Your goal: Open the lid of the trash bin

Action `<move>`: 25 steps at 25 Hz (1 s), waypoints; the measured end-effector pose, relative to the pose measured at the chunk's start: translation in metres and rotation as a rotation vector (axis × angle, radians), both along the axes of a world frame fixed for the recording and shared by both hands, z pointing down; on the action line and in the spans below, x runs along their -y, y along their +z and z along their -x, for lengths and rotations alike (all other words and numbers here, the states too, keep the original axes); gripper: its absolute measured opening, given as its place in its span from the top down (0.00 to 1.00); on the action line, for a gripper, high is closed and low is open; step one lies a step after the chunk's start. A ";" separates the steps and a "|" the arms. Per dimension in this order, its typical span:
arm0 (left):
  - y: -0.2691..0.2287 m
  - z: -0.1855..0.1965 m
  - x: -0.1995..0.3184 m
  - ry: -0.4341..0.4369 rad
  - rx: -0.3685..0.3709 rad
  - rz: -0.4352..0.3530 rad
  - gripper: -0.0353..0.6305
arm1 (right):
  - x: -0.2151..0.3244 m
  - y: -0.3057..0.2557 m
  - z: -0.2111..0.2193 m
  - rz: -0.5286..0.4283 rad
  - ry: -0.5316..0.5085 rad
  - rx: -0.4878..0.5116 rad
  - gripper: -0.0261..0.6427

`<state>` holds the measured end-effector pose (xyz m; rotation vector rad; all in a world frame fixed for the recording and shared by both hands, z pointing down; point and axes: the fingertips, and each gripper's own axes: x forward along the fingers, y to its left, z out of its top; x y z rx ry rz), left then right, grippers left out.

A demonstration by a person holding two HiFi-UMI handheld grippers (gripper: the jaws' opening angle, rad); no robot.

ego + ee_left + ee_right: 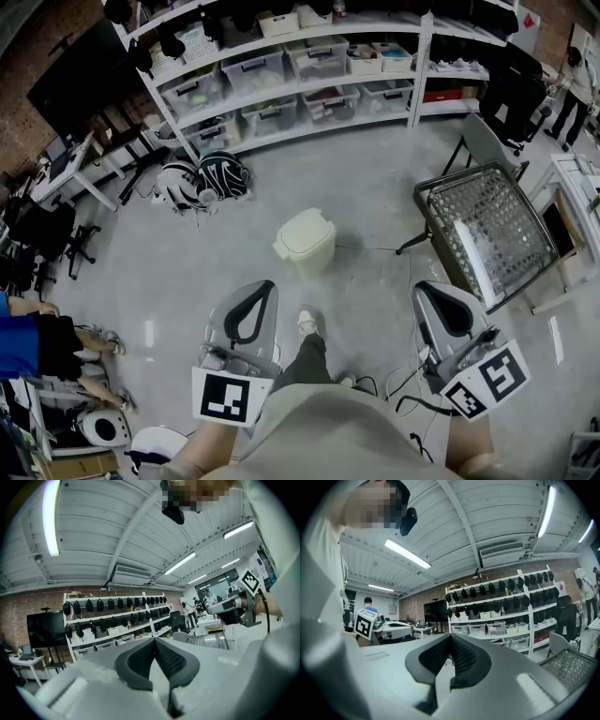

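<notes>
- Trash bin (305, 246): small cream bin standing upright on the grey floor (375, 187), centre of scene, just beyond the person's shoe (307, 322). White shelving (309, 66) is well apart at the far side; a wire-mesh rack (487, 230) is to the right.
- Lid (302, 228): sits flat on the bin and appears shut. A raised panel shows on top; hinge side too small to tell.
- Left gripper (253, 302): held low, near-left of the bin and well apart from it. Jaws closed tip to tip, nothing between them (confirmed in left gripper view).
- Right gripper (439, 302): near-right, also well apart from the bin. Jaws likewise pressed together and empty (per right gripper view).
- Handling (judgement): prob. thin moulded plastic, i.e. light, stiff and smooth. The bin could skid or tip on the polished floor if the lid is levered hard.
- Grip point (judgement): take the lid's overhanging edge opp. the hinge, or hook one jaw under that lip. The other gripper could steady the body vs. sliding.
- Stage (judgement): approach not yet begun; neither tool is aimed at the bin.
</notes>
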<state>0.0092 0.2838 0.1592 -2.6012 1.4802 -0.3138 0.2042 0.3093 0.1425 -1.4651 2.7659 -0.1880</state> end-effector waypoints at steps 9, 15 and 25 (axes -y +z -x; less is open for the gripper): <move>0.014 0.014 0.077 -0.022 -0.015 0.012 0.94 | 0.080 0.018 0.015 0.042 -0.015 -0.021 0.96; 0.024 0.037 0.151 -0.042 -0.026 0.046 0.94 | 0.159 0.026 0.039 0.079 -0.034 -0.040 0.96; 0.036 0.099 0.278 -0.056 -0.036 0.085 0.94 | 0.291 0.033 0.095 0.118 -0.032 -0.070 0.96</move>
